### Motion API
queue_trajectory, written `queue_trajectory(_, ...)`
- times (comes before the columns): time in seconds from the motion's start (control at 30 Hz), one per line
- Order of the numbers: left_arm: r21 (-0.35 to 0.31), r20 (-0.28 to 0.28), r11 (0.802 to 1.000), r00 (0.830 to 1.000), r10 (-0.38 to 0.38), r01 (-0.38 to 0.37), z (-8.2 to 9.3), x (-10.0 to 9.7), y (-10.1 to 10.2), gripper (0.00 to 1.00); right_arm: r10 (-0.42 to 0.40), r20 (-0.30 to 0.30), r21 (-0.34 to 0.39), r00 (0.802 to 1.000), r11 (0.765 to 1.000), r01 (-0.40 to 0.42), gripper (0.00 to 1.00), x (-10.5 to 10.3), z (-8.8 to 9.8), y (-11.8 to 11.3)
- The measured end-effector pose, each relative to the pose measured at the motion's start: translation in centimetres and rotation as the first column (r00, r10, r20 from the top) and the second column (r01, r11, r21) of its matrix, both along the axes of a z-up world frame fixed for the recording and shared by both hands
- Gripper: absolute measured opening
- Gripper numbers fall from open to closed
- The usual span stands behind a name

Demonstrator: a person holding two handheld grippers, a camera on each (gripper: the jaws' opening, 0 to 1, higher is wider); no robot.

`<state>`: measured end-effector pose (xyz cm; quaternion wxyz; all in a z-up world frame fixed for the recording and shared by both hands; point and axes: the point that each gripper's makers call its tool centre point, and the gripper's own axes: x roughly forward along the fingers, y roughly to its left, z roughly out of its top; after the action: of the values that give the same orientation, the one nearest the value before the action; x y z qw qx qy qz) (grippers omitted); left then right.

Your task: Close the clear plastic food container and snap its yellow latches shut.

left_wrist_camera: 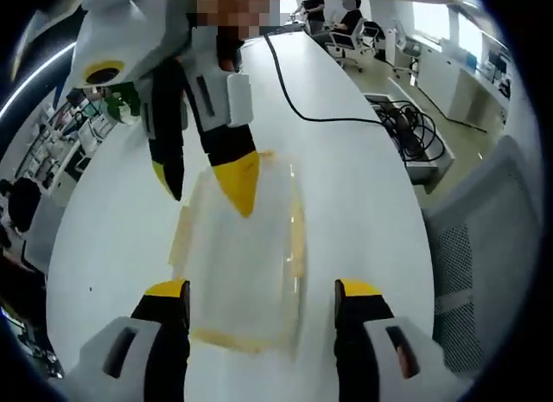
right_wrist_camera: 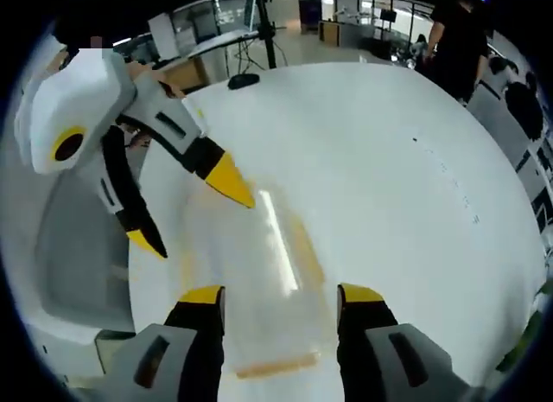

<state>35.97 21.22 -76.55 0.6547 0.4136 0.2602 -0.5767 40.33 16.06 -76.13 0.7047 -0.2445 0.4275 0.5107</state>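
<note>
The clear plastic container [left_wrist_camera: 246,264] lies on the white table [left_wrist_camera: 363,186], with yellow latches [left_wrist_camera: 298,238] along its sides and near end. My left gripper [left_wrist_camera: 263,290] is open, one jaw on each side of the container's near end. My right gripper [left_wrist_camera: 205,188] reaches in from the top, open, with one yellow tip over the container's far end. In the right gripper view the container [right_wrist_camera: 259,272] sits between the open right gripper [right_wrist_camera: 281,294] jaws. There the left gripper [right_wrist_camera: 190,212] enters from the left, open, at the far end. I cannot tell how the lid sits.
A black cable [left_wrist_camera: 294,99] runs across the far table to a bundle on the floor. A grey mesh chair [left_wrist_camera: 484,246] stands by the table's edge, also seen as a grey chair [right_wrist_camera: 78,246]. A person [right_wrist_camera: 458,39] stands beyond the table. A small dark object [right_wrist_camera: 244,79] lies near the far edge.
</note>
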Motion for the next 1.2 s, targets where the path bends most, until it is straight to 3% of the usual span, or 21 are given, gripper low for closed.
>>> queue_trajectory(0.33, -0.020, -0.011, 1.000, 1.000, 0.007, -0.008, 0.5, 0.7, -0.1, 0.78, 0.018, 0.008, -0.019, 1.000, 1.000, -0.017, 0.60, -1.2, 0.0, -0.5)
queue_trajectory(0.73, 0.014, -0.019, 1.000, 1.000, -0.004, 0.004, -0.3, 1.6, 0.4, 0.83, 0.072, 0.025, -0.039, 0.997, 0.997, -0.071, 0.72, -2.7, -0.6, -0.4)
queue_trajectory(1.2, 0.057, -0.054, 0.998, 0.999, -0.002, 0.005, -2.0, 2.6, -0.1, 0.89, 0.155, 0.146, -0.150, 0.977, 0.980, -0.133, 0.83, -2.3, -1.8, -1.1)
